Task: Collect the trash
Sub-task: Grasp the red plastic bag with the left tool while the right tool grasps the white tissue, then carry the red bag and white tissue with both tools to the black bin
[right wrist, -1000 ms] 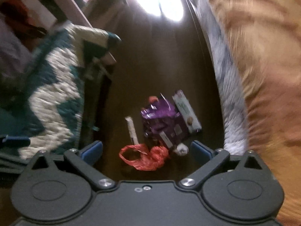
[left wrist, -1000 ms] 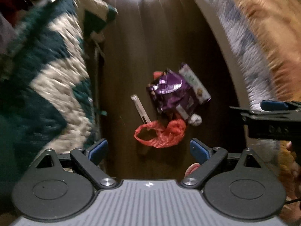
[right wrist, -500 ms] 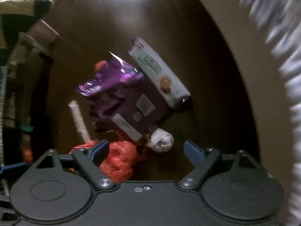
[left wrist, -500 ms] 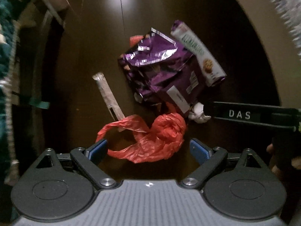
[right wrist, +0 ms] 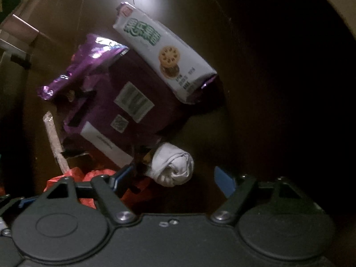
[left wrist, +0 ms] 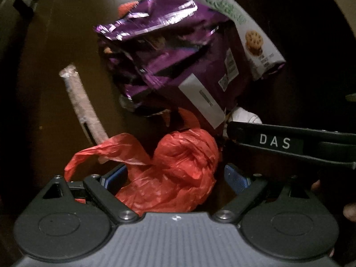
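Left wrist view: dark wood floor [left wrist: 55, 111], trash heaped on it.
Stick wrapper [left wrist: 82, 104]: leftmost, lying flat.
Red bag [left wrist: 178, 169]: between the spread jaws of the left gripper [left wrist: 175, 178], pads not pressing it.
Purple bag [left wrist: 173, 66]: behind the red bag.
Cookie pack [left wrist: 251, 37]: leaning on the purple bag.
Right gripper [right wrist: 173, 178]: jaws closing around white wad [right wrist: 173, 166], pads not yet touching it.

Dim, warm-tinted; glare on dark floor [left wrist: 66, 33] at top, heavy shadow right, fisheye-bent edges, slight motion blur.
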`<state>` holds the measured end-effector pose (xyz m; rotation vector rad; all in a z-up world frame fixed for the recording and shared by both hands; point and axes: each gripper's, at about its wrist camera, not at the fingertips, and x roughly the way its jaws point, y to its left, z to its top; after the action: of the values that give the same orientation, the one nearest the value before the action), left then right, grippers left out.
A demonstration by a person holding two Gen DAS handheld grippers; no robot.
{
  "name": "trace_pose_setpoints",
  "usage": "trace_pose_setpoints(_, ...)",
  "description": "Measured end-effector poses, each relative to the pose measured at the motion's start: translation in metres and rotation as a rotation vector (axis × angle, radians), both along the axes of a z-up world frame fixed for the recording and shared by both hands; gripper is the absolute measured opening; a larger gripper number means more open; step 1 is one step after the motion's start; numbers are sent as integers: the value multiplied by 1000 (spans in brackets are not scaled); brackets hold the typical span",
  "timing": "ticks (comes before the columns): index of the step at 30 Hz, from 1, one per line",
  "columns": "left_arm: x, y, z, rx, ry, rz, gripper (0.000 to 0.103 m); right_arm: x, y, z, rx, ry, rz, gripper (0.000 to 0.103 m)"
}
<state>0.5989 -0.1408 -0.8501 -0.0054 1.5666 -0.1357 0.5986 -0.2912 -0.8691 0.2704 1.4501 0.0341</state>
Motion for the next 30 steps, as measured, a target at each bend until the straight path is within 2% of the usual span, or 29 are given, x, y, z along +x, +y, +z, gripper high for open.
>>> trace_pose_setpoints(6,4,-6,-22,-19,29,-5,93,-1,-2,-18,25,7,-3,68)
trace_pose_setpoints(8,6,-4,-26,-20,33,10,93,-1,-3,-22,35,11,-6,56)
trace_pose_setpoints(9,7,-3,-28,-17,38,15,88,-1,-3,-23,37,10,-5,54)
trace_pose_setpoints(10,8,-3,-30,-17,47,16,78,-1,-3,-23,38,2,-5,50)
trace_pose_setpoints(12,9,-3,-34,-20,73,18,75,-2,-4,-23,49,-7,-9,41)
trace_pose_setpoints(16,10,2,-34,-35,87,38,70,-1,-7,-18,56,-14,-21,35)
trace_pose_setpoints(23,5,9,-14,-45,85,43,66,-16,-8,6,17,-4,-65,29)
trace_pose_setpoints(30,-6,22,38,-39,66,44,66,-40,-9,60,-3,-7,-57,28)
